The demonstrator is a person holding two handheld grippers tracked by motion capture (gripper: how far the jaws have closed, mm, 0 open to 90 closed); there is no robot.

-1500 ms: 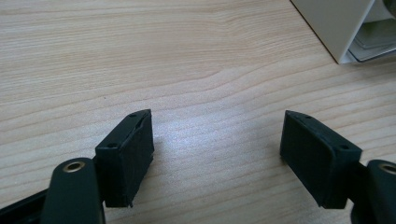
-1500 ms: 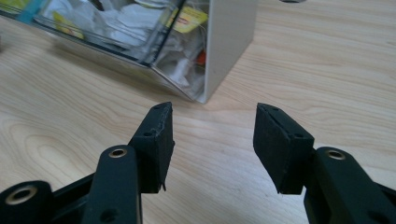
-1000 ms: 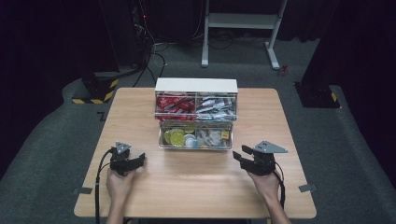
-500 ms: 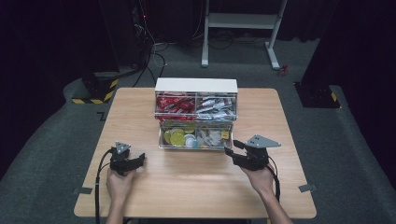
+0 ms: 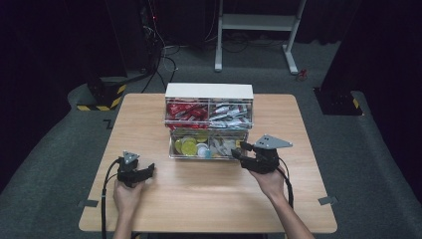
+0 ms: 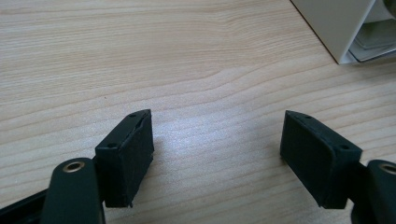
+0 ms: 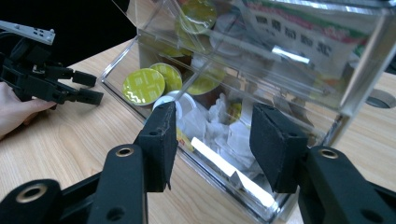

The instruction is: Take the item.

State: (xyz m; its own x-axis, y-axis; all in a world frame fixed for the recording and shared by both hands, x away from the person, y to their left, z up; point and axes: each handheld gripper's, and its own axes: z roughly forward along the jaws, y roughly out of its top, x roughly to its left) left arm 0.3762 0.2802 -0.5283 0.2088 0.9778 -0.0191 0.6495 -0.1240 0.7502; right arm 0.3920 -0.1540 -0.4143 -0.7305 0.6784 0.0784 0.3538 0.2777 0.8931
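A clear plastic organiser box (image 5: 209,127) with a white top stands upright mid-table, its upper compartments packed with red and silvery sachets, its lower drawer (image 7: 219,140) pulled open, holding yellow-lidded capsules (image 7: 144,86) and white packets (image 7: 205,123).

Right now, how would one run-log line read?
right gripper: jaws closing, nothing gripped, at clear plastic drawer of round yellow-lidded capsules | left gripper: open over wooden table

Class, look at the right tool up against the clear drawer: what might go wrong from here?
1. The right tool is close to the clear drawer's front wall with nothing between its jaws; closing now might pinch or shove the wall.
2. The organizer stands unbraced, since the left tool rests apart, so a pull might slide it.
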